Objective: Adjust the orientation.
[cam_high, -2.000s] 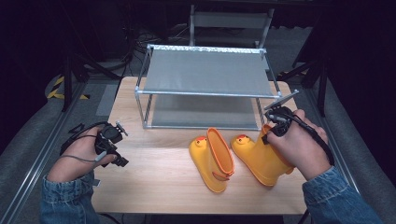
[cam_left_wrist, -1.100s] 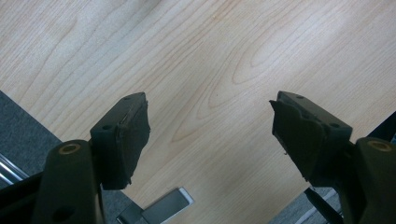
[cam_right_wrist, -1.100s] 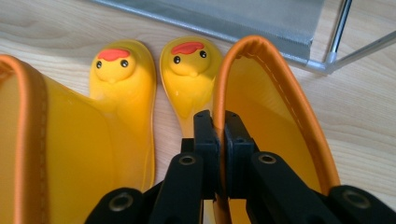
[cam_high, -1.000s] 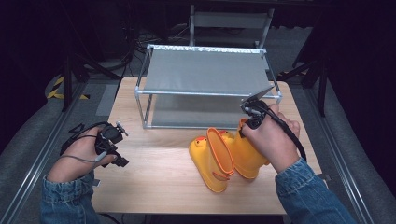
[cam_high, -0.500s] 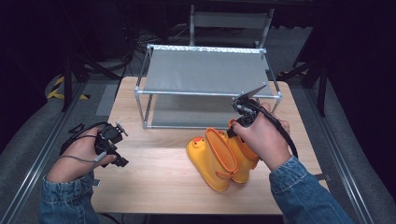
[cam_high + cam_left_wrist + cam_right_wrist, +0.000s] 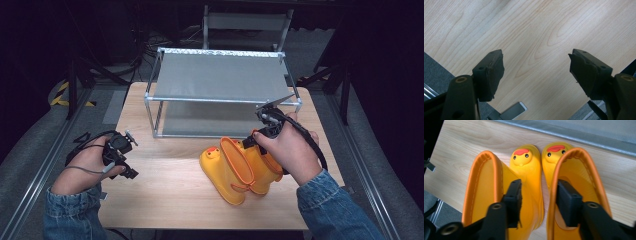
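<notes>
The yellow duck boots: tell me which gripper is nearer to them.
Right. The right gripper is at the yellow duck boots, one jaw inside each shaft. The left gripper sits apart, over bare table.

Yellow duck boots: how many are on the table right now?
2. The left boot and the right boot stand side by side on the table, in front of the shelf rack. The right gripper is over them. Nothing seems hidden.
</notes>
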Demonstrator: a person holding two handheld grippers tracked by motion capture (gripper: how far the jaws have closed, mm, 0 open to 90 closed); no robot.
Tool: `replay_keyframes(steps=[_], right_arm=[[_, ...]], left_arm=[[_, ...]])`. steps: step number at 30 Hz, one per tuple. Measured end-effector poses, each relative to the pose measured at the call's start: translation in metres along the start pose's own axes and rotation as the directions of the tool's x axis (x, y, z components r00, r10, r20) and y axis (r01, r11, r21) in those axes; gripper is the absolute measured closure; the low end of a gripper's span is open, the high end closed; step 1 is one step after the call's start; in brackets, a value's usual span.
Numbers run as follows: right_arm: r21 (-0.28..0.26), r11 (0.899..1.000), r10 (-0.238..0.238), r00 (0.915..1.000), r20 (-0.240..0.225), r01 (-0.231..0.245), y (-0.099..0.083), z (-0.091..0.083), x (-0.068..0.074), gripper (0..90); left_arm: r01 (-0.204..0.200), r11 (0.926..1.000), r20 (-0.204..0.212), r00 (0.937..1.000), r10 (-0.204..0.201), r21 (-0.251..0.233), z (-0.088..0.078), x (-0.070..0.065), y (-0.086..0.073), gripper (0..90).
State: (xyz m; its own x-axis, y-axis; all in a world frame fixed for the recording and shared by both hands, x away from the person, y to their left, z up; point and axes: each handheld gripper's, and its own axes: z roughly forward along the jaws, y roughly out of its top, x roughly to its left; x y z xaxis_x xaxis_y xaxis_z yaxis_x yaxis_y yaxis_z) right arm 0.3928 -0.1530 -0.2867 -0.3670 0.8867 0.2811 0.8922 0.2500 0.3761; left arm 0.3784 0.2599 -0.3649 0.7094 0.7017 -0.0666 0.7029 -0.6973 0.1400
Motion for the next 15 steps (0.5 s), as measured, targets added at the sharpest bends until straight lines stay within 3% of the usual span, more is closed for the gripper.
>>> replay_keyframes(steps=[6, 8, 11, 15], right_arm=[[-0.049, 0.999, -0.013, 0.9995, -0.030, 0.012, -0.005, -0.006, 0.005, 44.5], [-0.054, 0.996, -0.073, 0.9973, 0.000, 0.073, -0.009, -0.006, 0.012, 40.7], [-0.047, 0.992, -0.112, 0.9932, 0.032, 0.113, -0.012, -0.005, 0.015, 40.7], [-0.041, 0.992, -0.118, 0.9926, 0.027, 0.119, -0.014, -0.006, 0.017, 41.7]], left_arm=[[0.007, 1.0000, 0.000, 1.0000, -0.007, 0.007, 0.002, 0.000, 0.001, 28.3], [0.003, 1.0000, -0.002, 1.0000, -0.003, 0.006, 0.002, 0.000, 0.001, 28.2], [0.000, 1.0000, 0.002, 1.0000, 0.000, 0.009, 0.002, 0.000, 0.002, 28.2], [-0.008, 0.9999, -0.004, 1.0000, 0.008, 0.009, 0.002, 0.000, 0.002, 28.2]])
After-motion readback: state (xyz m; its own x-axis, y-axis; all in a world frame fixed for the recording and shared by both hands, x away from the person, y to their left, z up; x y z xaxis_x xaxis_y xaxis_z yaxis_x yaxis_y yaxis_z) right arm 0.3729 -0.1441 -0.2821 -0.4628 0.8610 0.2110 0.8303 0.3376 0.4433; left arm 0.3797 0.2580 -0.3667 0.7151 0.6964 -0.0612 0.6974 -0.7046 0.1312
